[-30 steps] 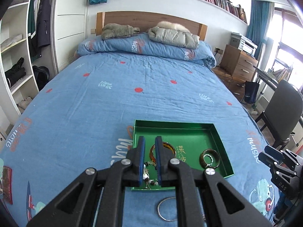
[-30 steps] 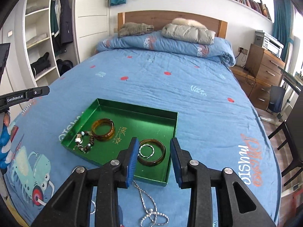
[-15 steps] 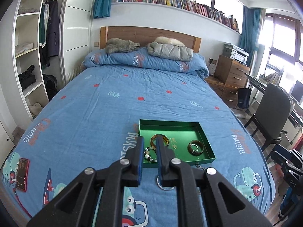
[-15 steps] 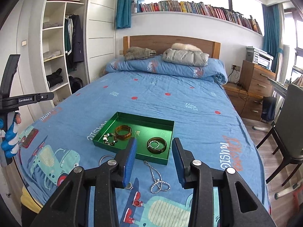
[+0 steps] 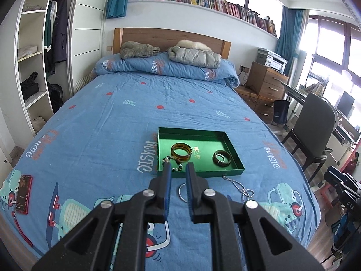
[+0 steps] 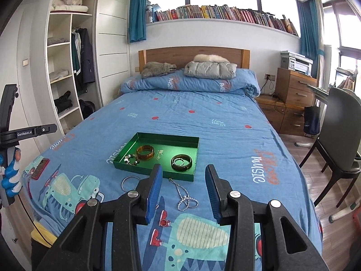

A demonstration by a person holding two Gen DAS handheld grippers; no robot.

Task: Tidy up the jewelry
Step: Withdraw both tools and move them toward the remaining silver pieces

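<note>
A green tray [image 5: 198,173] [image 6: 155,172] lies on the blue bed. It holds an amber bangle [image 5: 181,152] [image 6: 145,152], a dark bangle [image 5: 222,158] [image 6: 181,162] with a small silver ring inside it, and a bead bracelet [image 5: 174,161] [image 6: 132,160]. On the cover in front of the tray lie a silver hoop [image 5: 181,192] [image 6: 129,183] and a silver chain [image 5: 241,187] [image 6: 183,195]. My left gripper [image 5: 178,167] hovers short of the tray, its jaws a narrow gap apart and empty. My right gripper [image 6: 183,167] stands open and empty above the chain.
A red phone [image 5: 22,194] [image 6: 40,168] lies near the bed's left edge. A dark chair [image 5: 315,131] [image 6: 343,135] stands to the right of the bed. A gloved hand [image 6: 11,176] holds the left gripper at the right wrist view's left border. Pillows and jackets lie at the headboard.
Both grippers have drawn back and up from the tray, so the hoop, chain and bed's near edge now show. The right jaws stand slightly wider.
</note>
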